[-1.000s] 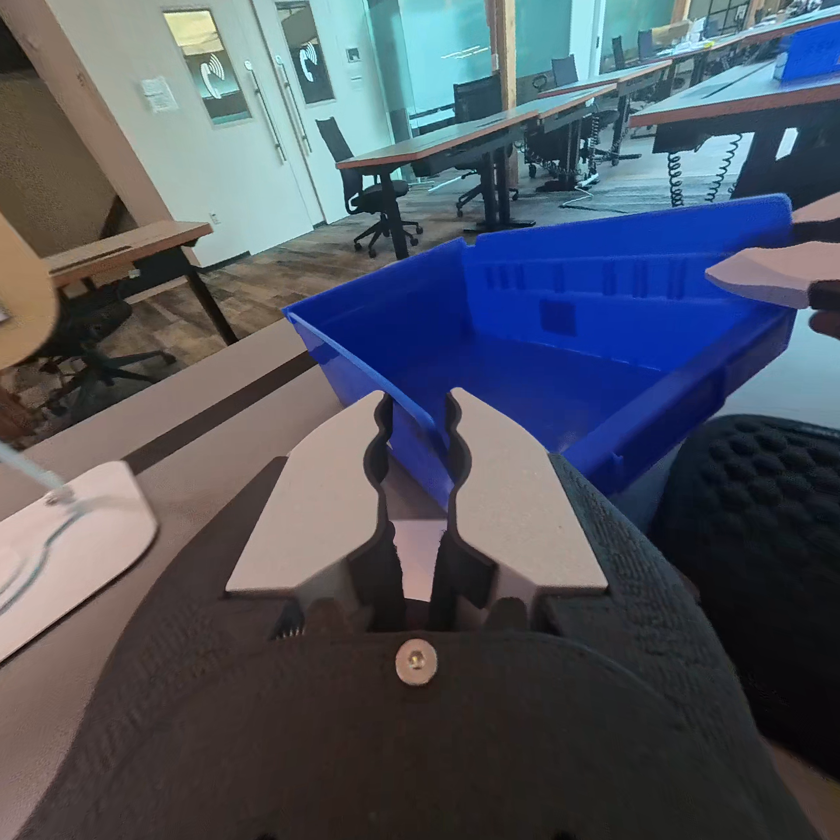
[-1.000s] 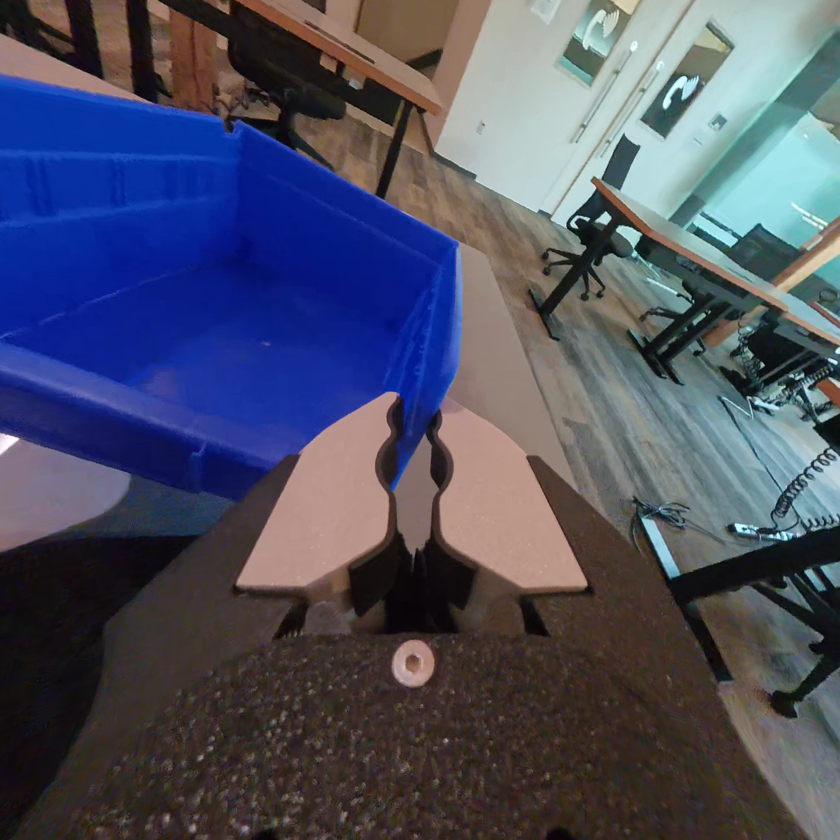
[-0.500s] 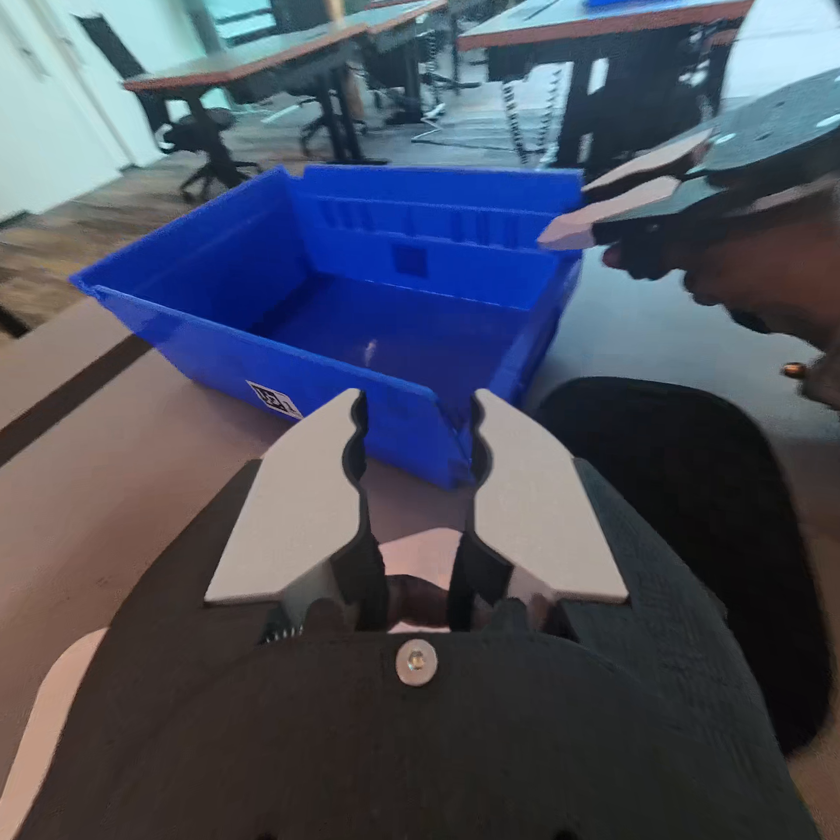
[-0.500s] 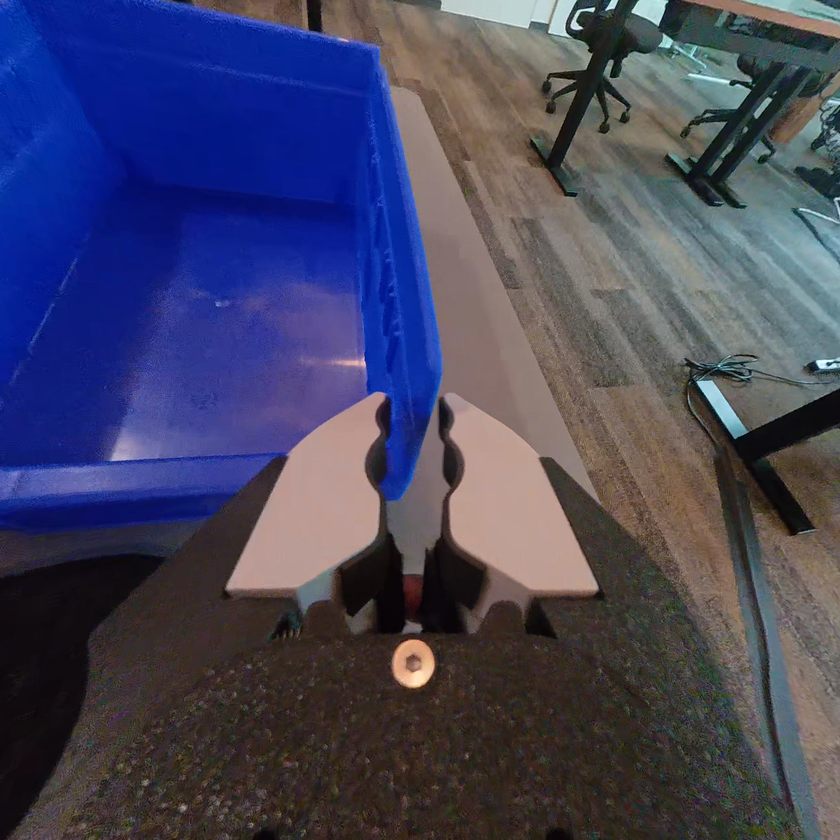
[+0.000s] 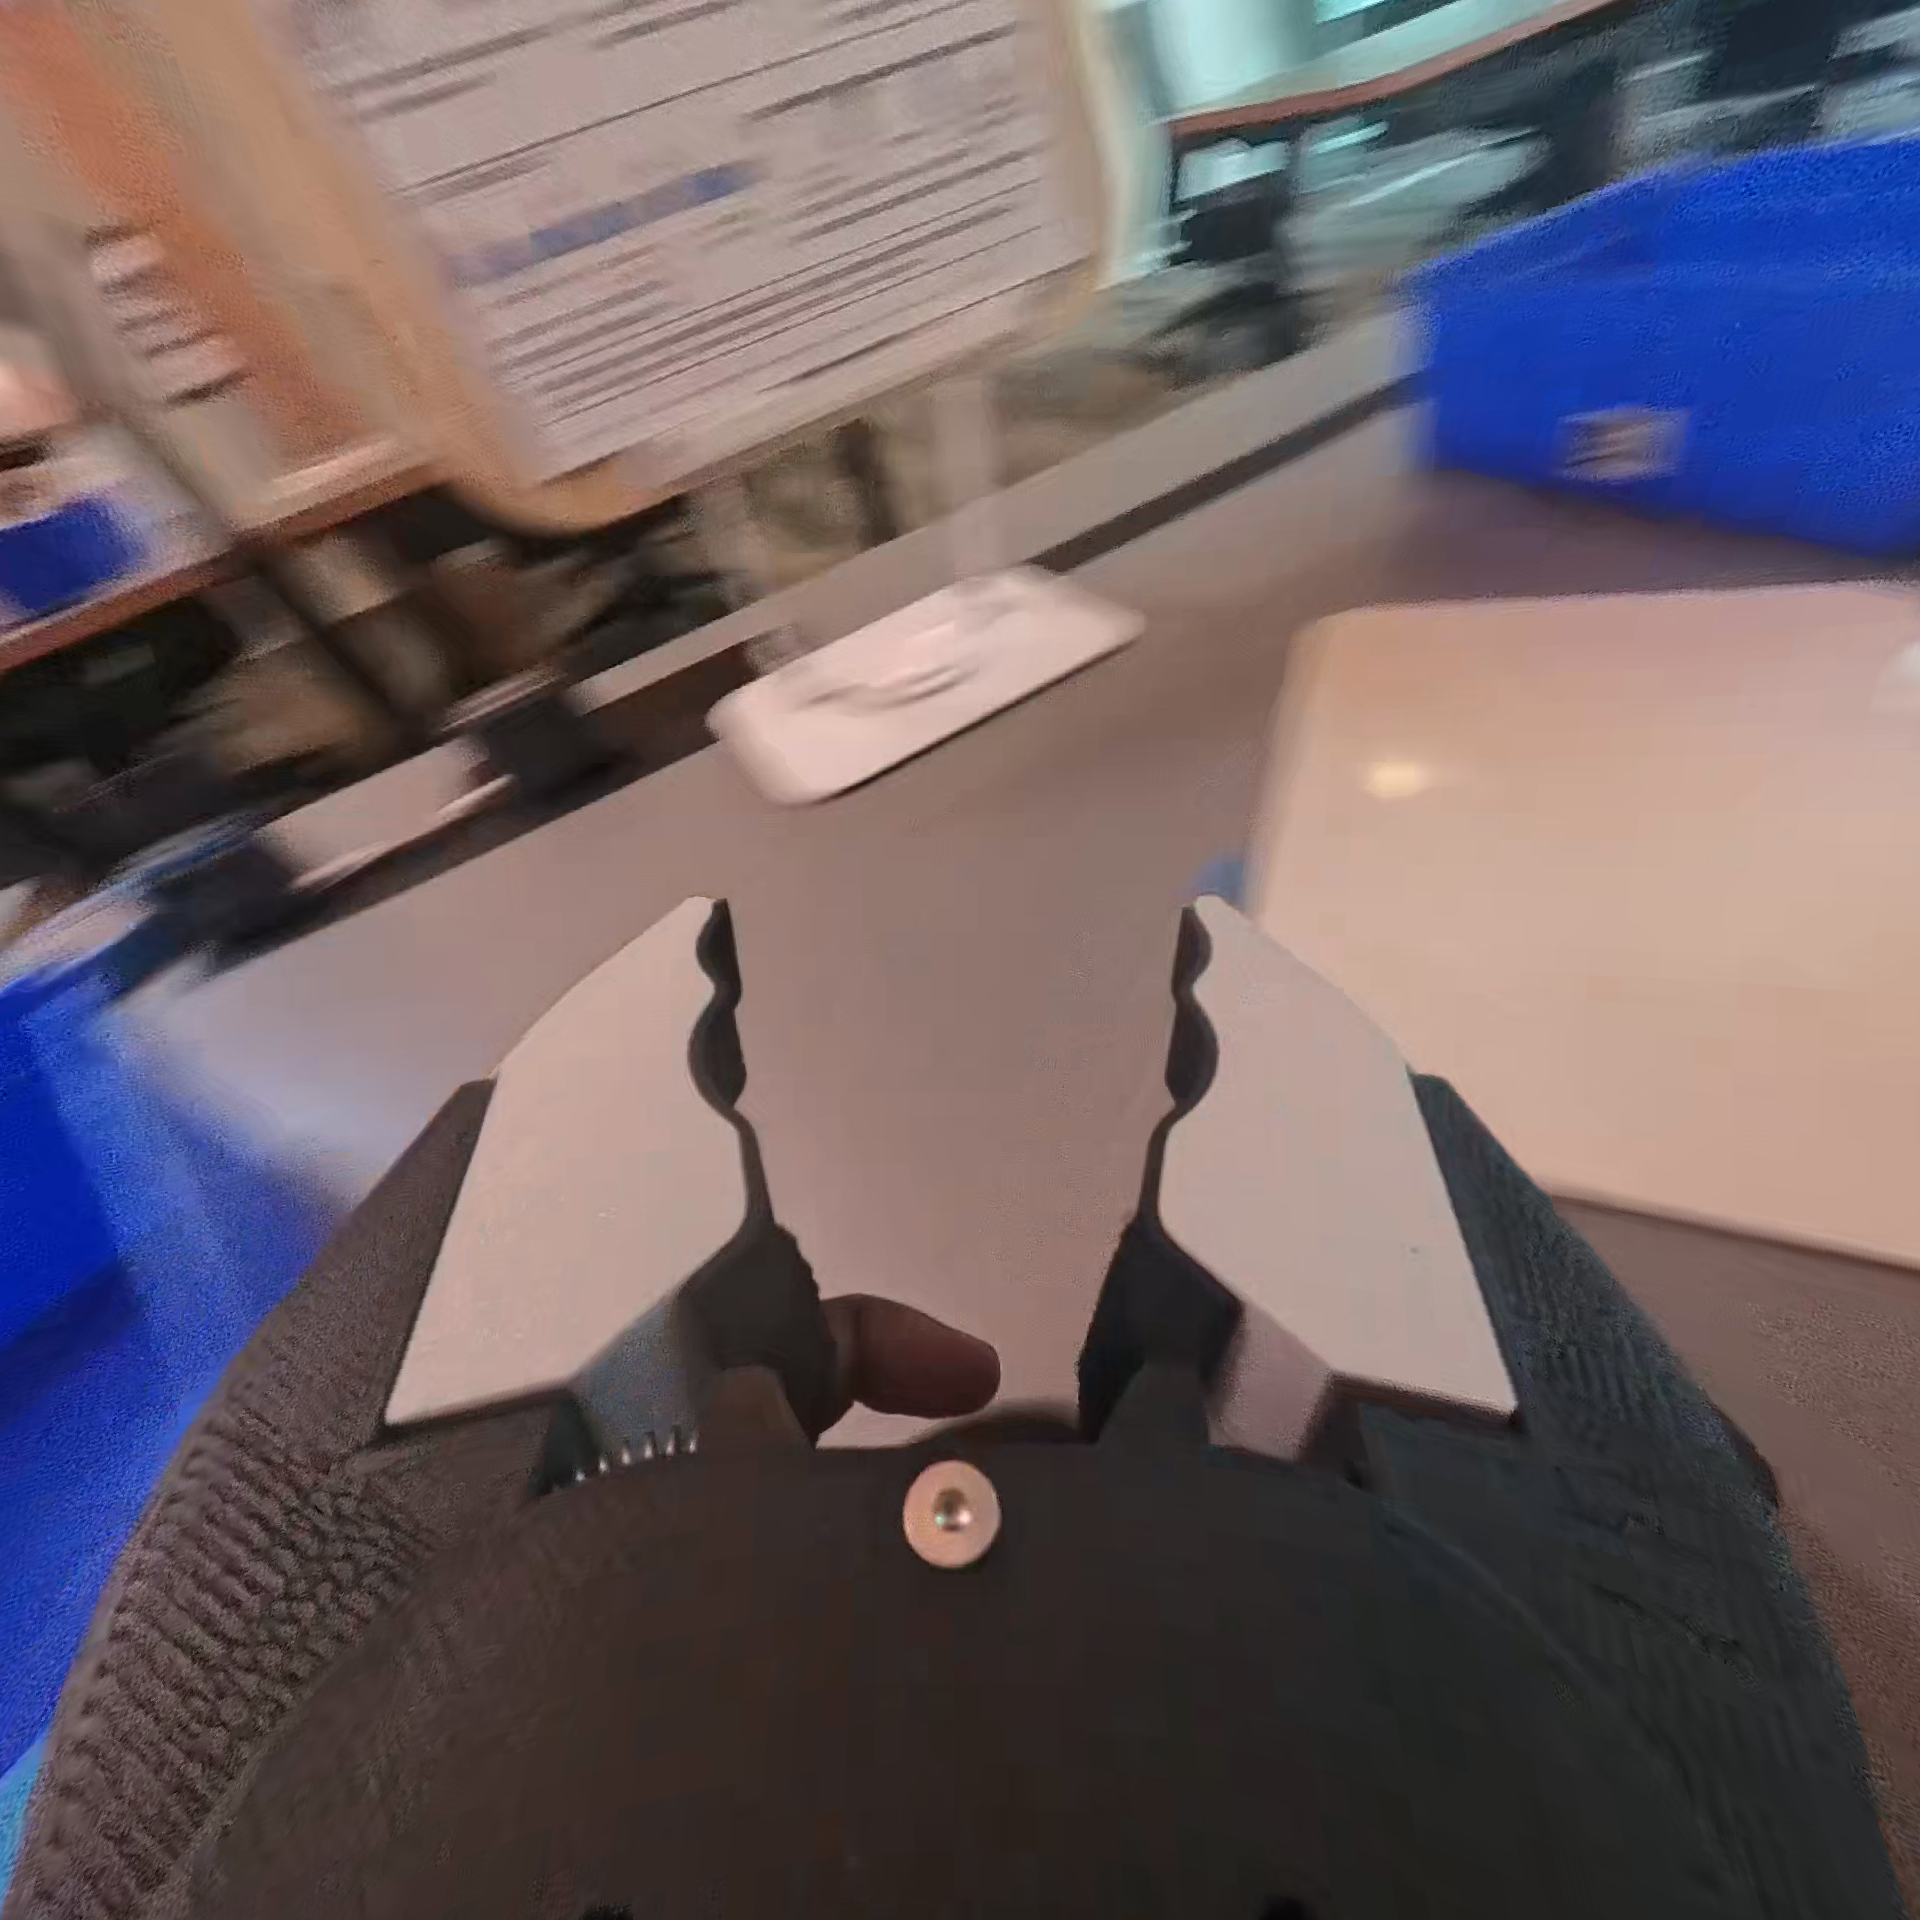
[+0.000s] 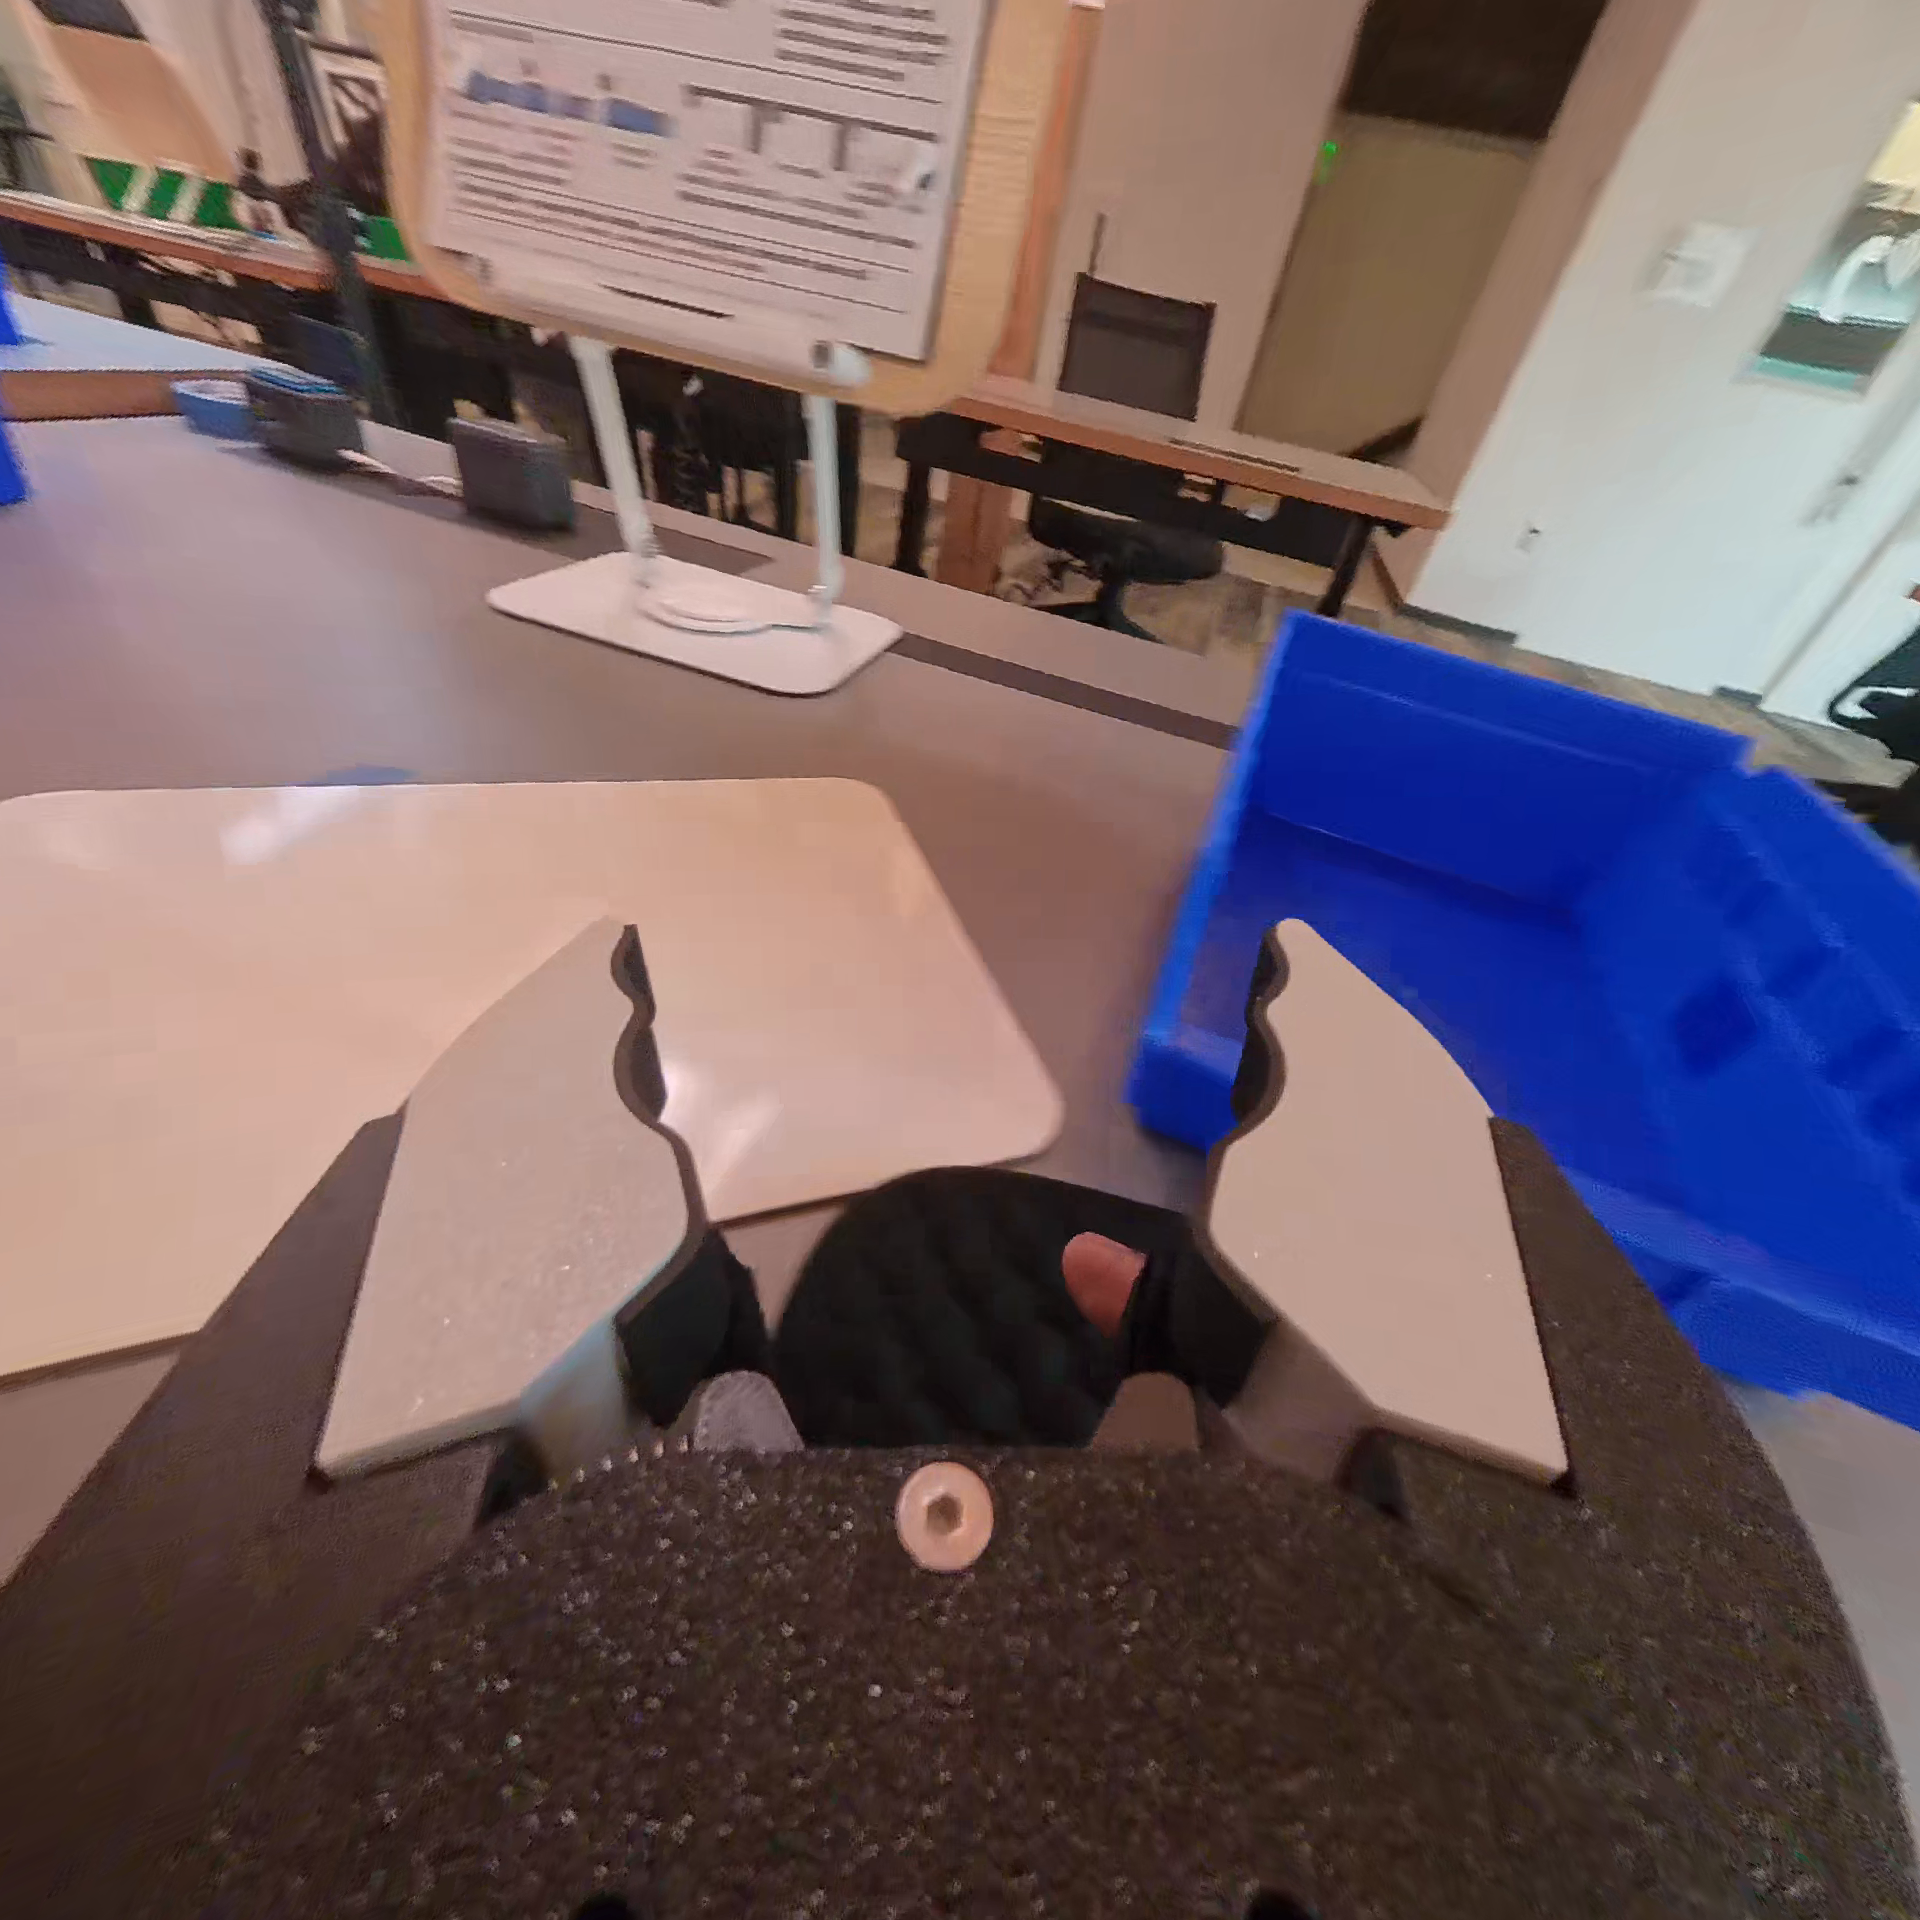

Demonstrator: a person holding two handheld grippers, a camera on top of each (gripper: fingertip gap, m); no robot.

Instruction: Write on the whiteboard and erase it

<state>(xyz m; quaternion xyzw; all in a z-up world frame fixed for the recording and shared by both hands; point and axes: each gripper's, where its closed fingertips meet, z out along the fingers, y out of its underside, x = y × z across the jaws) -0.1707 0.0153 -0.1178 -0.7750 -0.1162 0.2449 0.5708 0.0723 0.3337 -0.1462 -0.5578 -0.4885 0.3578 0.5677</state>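
Grippers both yours, spread wide, nothing held: left gripper (image 5: 956,914) over bare table (image 5: 935,1039); right gripper (image 6: 951,935) over whiteboard (image 6: 416,935), blue bin (image 6: 1558,935) right.

Blue bin (image 6: 1558,935), white whiteboard (image 6: 416,987), grey table (image 6: 260,665)

bright indoor light, left view heavy motion blur, glare spot on whiteboard (image 5: 1397,777), wide-angle edge warp

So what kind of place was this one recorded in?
Most likely an open-plan office or shared workspace. Long desks with a black office chair stand behind the grey table, a printed notice sits on a white stand, and a whiteboard lies beside a blue bin.
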